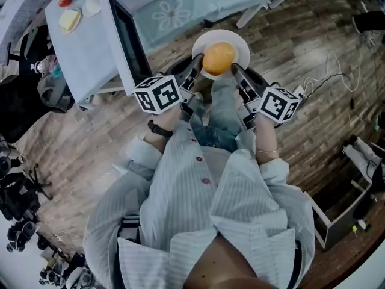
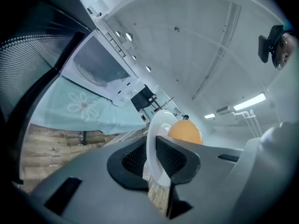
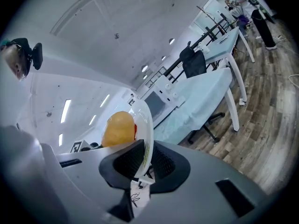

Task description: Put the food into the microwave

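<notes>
The left gripper (image 1: 195,71) and right gripper (image 1: 236,72) each pinch opposite rims of the white plate (image 1: 240,46), held in the air near the microwave (image 2: 100,66). The plate looks stiff, slick and breakable. Its round food (image 1: 218,58) could roll, so level rim holds suit it.

Dress, from the head view: a pale, fine-striped, long-sleeved shirt (image 1: 198,197) with small red buttons (image 1: 206,180) down the front, over blue jeans (image 1: 218,116). I note a black wristband (image 1: 157,128) on the left wrist and a thin bracelet (image 1: 268,153) on the right. The left gripper (image 1: 194,72) and right gripper (image 1: 236,72) have grey bodies and black ribbed pads (image 2: 134,157). Each bears a white cube (image 1: 158,93) printed with black square markers.
</notes>
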A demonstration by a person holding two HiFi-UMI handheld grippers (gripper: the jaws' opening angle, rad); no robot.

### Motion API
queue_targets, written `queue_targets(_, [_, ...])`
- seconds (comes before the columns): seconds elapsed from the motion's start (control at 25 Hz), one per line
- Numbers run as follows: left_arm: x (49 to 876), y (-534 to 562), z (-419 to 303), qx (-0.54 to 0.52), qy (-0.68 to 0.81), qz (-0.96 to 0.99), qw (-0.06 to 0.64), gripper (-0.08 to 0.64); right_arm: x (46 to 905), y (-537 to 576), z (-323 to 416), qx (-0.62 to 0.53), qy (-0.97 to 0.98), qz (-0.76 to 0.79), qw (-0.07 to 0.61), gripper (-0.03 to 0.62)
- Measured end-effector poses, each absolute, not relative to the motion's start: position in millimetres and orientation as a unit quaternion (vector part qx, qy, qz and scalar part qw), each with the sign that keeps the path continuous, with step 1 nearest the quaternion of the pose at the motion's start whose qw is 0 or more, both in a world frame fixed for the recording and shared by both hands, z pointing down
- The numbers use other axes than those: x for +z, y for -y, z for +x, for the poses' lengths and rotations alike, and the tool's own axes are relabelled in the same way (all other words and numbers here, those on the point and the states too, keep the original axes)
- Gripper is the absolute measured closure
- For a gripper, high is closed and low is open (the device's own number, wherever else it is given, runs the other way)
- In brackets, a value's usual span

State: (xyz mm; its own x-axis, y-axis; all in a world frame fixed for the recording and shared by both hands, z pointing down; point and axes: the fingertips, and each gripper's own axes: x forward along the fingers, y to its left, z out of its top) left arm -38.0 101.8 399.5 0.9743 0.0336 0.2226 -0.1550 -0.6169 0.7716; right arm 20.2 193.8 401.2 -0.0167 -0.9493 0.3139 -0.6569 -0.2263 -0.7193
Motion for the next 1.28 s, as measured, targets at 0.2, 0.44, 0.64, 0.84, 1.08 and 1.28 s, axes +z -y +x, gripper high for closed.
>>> queue_targets(0.2, [406.9,-72.7,-20.3,0.097,0.076,0.890,0.439,0.502,409.2,-159.1,45.5,-0.410,-0.620,-0.648,0.169,0.540])
queue_targets(0.44, [405.8,-40.7,20.8,0.070,0.127,0.887,0.437,0.502,409.6,-119.3,95.3,-0.416,-0.658,-0.609,0.151,0.540])
queue_targets(0.64, [397.9,-6.0,44.9,0.044,0.171,0.881,0.440,0.502,404.4,-79.1,126.6,-0.423,-0.689,-0.575,0.129,0.540])
queue_targets(0.84, [388.1,16.5,62.1,0.018,0.222,0.870,0.440,0.502,391.9,-44.7,151.3,-0.421,-0.729,-0.530,0.105,0.540])
queue_targets(1.08, [393.4,37.6,70.0,-0.007,0.275,0.854,0.442,0.502,397.4,-12.6,166.7,-0.428,-0.759,-0.484,0.078,0.540])
queue_targets(1.28, [395.1,44.0,67.5,-0.017,0.303,0.842,0.445,0.502,400.0,0.8,165.9,-0.435,-0.774,-0.455,0.066,0.540])
